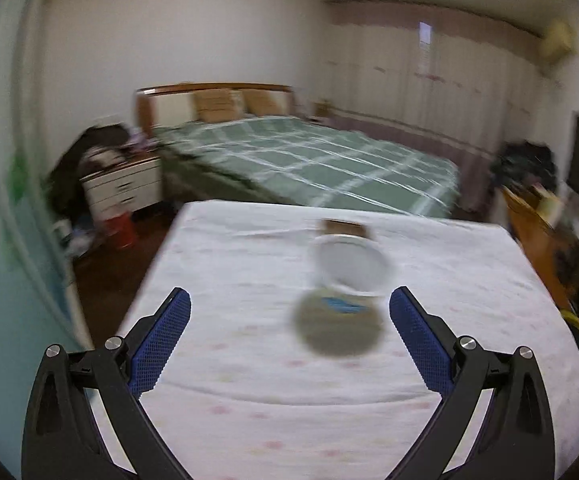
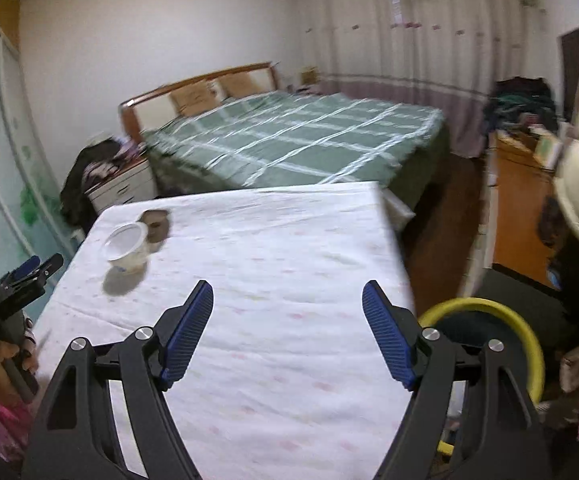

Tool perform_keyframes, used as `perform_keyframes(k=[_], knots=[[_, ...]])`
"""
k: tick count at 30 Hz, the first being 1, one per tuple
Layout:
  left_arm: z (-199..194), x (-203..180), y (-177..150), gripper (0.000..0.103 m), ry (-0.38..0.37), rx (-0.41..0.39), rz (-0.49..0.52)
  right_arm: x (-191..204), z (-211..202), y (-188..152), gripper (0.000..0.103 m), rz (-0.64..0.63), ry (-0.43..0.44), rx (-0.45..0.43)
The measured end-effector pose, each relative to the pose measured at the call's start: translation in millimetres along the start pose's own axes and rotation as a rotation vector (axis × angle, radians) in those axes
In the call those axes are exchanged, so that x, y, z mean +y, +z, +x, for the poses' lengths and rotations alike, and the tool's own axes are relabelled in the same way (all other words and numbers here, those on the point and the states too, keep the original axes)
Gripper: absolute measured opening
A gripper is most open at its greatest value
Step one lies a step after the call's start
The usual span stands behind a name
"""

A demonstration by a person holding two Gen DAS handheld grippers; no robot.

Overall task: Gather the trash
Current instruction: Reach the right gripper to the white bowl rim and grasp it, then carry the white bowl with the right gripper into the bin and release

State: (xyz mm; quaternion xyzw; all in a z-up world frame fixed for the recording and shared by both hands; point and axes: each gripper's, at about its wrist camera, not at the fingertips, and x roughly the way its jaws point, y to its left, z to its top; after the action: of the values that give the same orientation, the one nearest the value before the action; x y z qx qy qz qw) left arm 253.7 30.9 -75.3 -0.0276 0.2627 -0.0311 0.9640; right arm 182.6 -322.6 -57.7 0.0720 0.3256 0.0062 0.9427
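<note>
Bedroom: white-clothed table [image 2: 289, 280], green plaid bed [image 2: 309, 136] beyond.

Left hand-held gripper [image 1: 289, 312] wide open (empty); right hand-held gripper [image 2: 288, 302] open.

in the left wrist view we see the plastic cup [image 1: 349, 270] smeared by blur, its label unreadable; the yellow-rimmed bin [image 2: 489, 332] sits half hidden behind our right gripper [image 2: 288, 334].

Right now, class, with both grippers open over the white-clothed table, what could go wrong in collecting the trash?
1. The clear plastic cup looks light and stands near the table's edge; a nudge from the left gripper could tip it off.
2. The yellow-rimmed bin sits low beside the table; a drop might miss.
</note>
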Motion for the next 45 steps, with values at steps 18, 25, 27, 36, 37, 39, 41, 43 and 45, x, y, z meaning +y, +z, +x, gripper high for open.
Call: perform_keyframes(k=[18, 25, 27, 36, 37, 39, 41, 43, 45], knots=[[-5, 18, -15, 0.098, 0.046, -0.001, -0.054, 179, 197, 63, 0.053, -0.154, 0.162, 0.285], [-3, 19, -16, 0.098, 0.041, 0.007, -0.064, 196, 246, 54, 0.042, -0.155, 0.113, 0.385], [-2, 19, -16, 0.098, 0.037, 0.014, -0.063, 198, 257, 53, 0.039, -0.142, 0.114, 0.409], [-1, 18, -17, 0.098, 0.040, 0.013, -0.057, 199, 263, 51, 0.008, -0.105, 0.151, 0.410], [0, 18, -17, 0.098, 0.041, 0.015, -0.058, 198, 259, 51, 0.007, -0.104, 0.156, 0.401], [0, 18, -17, 0.098, 0.043, 0.016, -0.057, 192, 248, 51, 0.006, -0.094, 0.169, 0.383], [0, 17, -17, 0.098, 0.048, 0.015, -0.054, 184, 237, 52, 0.006, -0.084, 0.176, 0.366], [0, 17, -17, 0.098, 0.053, 0.013, -0.051, 170, 219, 50, 0.006, -0.066, 0.184, 0.341], [0, 16, -18, 0.098, 0.056, 0.014, -0.050, 155, 202, 49, 0.006, -0.051, 0.185, 0.318]])
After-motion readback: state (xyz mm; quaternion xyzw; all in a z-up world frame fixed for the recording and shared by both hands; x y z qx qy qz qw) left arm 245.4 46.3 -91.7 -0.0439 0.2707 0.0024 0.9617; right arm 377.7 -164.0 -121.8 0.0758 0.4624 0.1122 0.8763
